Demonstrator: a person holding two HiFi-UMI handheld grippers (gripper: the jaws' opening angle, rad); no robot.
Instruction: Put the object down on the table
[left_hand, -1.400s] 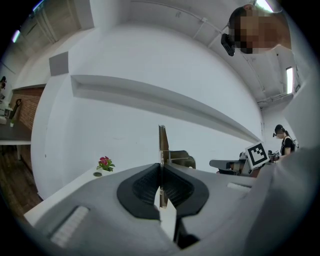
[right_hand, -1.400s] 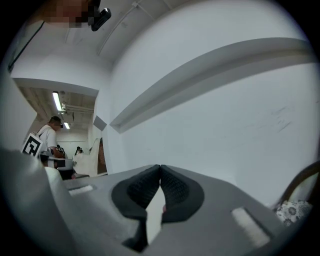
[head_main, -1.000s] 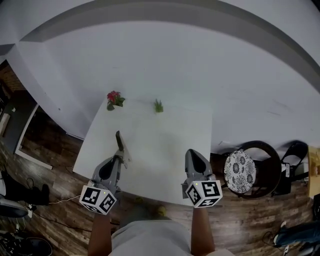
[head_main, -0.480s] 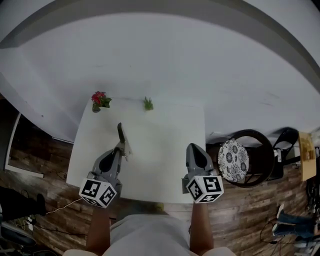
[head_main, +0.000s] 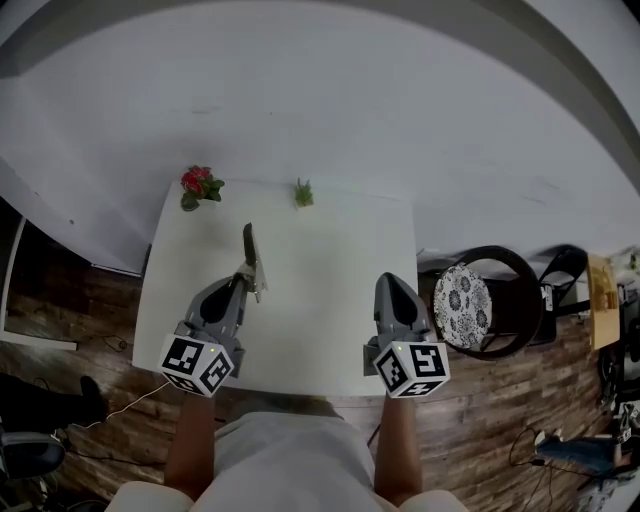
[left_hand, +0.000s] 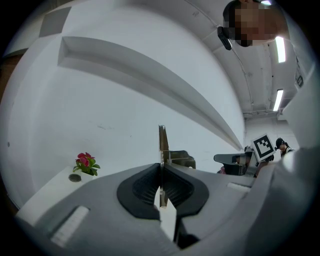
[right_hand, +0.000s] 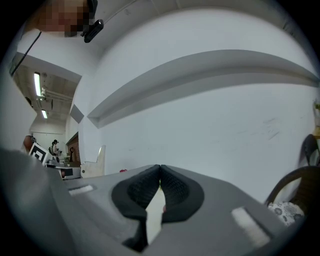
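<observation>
My left gripper (head_main: 248, 286) is shut on a thin flat metal object (head_main: 250, 250), which sticks up and forward from the jaws over the left part of the white table (head_main: 330, 250). In the left gripper view the object (left_hand: 162, 142) shows edge-on, pinched between the black pads (left_hand: 145, 186), with a small bracket-like part to its right. My right gripper (head_main: 393, 284) hovers over the table's front right. Its jaws are shut with nothing in them, and in its own view the right gripper (right_hand: 160, 172) has its pads meeting.
A small pot of red flowers (head_main: 198, 186) and a small green plant (head_main: 303, 192) stand at the table's far edge by the white wall. A dark chair with a patterned cushion (head_main: 465, 310) stands to the right of the table. Wooden floor surrounds the table.
The head view has shifted, so the table now sits lower and more centred. Both grippers have come slightly further over the table. The left gripper still grips the object.
</observation>
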